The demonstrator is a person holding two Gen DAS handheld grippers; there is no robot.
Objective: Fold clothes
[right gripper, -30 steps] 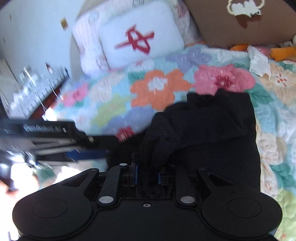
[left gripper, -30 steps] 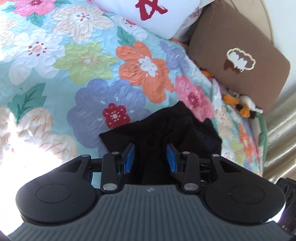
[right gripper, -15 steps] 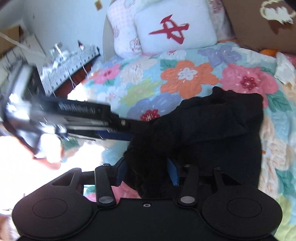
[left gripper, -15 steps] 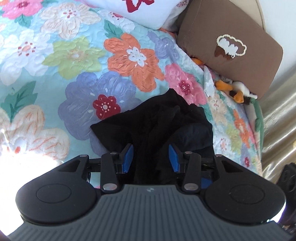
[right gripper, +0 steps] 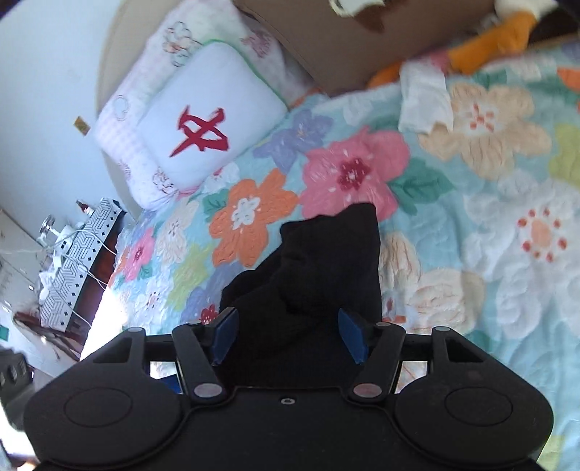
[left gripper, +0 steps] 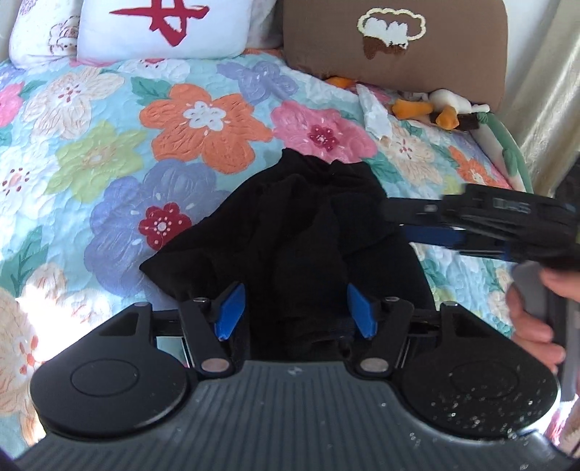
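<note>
A black garment (left gripper: 308, 235) lies crumpled in a heap on the flowered quilt (left gripper: 108, 145). My left gripper (left gripper: 295, 311) sits at the heap's near edge, its jaws opening. Cloth lies between the blue pads (left gripper: 230, 309) but they do not press it. In the left wrist view my right gripper (left gripper: 409, 223) reaches in from the right, blurred, its fingertips at the heap's right side, with a hand (left gripper: 533, 319) on its handle. In its own view the right gripper (right gripper: 288, 335) is also opening, with the black garment (right gripper: 326, 261) loose between its pads.
A white pillow with a red mark (left gripper: 163, 29) and a brown cushion (left gripper: 391, 43) stand at the bed's head. A plush toy (left gripper: 435, 108) and a white scrap (left gripper: 373, 112) lie near the cushion. A patterned box (right gripper: 72, 261) sits beside the bed on the left.
Both pairs of jaws have spread wider, and the right one has let go of the bunch it pinched. Both cameras have rolled. The right gripper now shows in the left view.
</note>
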